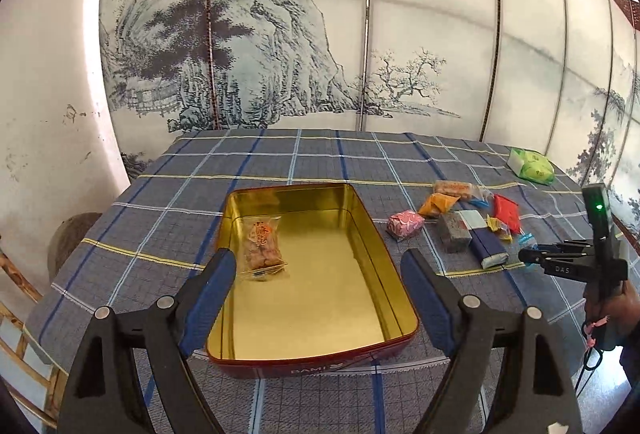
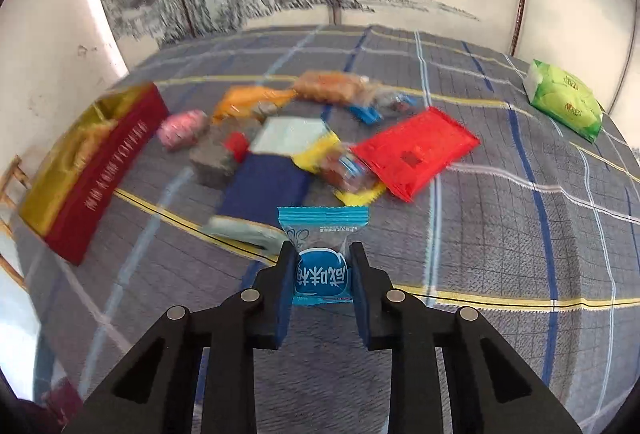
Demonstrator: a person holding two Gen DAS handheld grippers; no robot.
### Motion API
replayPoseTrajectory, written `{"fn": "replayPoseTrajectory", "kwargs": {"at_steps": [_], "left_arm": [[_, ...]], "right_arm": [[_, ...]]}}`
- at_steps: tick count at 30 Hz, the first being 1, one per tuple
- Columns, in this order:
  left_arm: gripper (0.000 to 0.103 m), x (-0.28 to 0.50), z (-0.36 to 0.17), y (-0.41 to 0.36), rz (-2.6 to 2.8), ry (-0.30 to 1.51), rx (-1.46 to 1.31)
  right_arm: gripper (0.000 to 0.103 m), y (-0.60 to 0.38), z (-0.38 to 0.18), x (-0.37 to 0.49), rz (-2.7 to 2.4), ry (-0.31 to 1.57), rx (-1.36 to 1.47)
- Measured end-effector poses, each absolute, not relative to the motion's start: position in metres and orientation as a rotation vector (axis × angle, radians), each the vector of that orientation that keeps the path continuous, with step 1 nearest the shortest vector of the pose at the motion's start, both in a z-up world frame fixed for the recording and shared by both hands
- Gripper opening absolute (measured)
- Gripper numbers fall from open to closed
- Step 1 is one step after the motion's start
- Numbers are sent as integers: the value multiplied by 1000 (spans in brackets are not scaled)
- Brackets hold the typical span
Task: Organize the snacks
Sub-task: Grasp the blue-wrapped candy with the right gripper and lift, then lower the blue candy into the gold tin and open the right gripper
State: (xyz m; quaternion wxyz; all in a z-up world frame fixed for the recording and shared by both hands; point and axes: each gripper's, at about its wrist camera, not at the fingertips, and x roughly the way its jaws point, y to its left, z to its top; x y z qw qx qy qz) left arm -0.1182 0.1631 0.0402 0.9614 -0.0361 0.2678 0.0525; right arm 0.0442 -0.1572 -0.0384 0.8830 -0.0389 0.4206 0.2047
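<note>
Candy in a small blue-and-clear crinkly plastic wrapper (image 2: 322, 254), light, slippery, sits clamped mid-body in the right claw (image 2: 320, 266), at six o'clock of the snack pile, while the left claw (image 1: 320, 266) gapes empty over the gold-lined red tin (image 1: 360, 234).

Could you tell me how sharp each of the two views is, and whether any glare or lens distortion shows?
Left wrist view: sharp; the gold inside of the tin shines with reflected light, and the fisheye bows the painted screen. Right wrist view: the snack pile and the tin are smeared by motion blur, while the blue packet pinched in the right gripper stays crisp.
</note>
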Motion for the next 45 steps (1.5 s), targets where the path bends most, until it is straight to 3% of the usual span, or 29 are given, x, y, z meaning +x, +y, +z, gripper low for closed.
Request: {"fn": "replayPoseTrajectory", "kwargs": {"at_steps": [11,20,45], "left_arm": [[82,-143,36,204,271,531,-134],[83,-140,27,234,346,615,-148],[82,-120,-2,251,361,730,-137]], "right_arm": [[27,-30,29,44,820,843,47],[27,85,9,64,917,935,-59],[27,130,-24,113,827,1043,-104]]}}
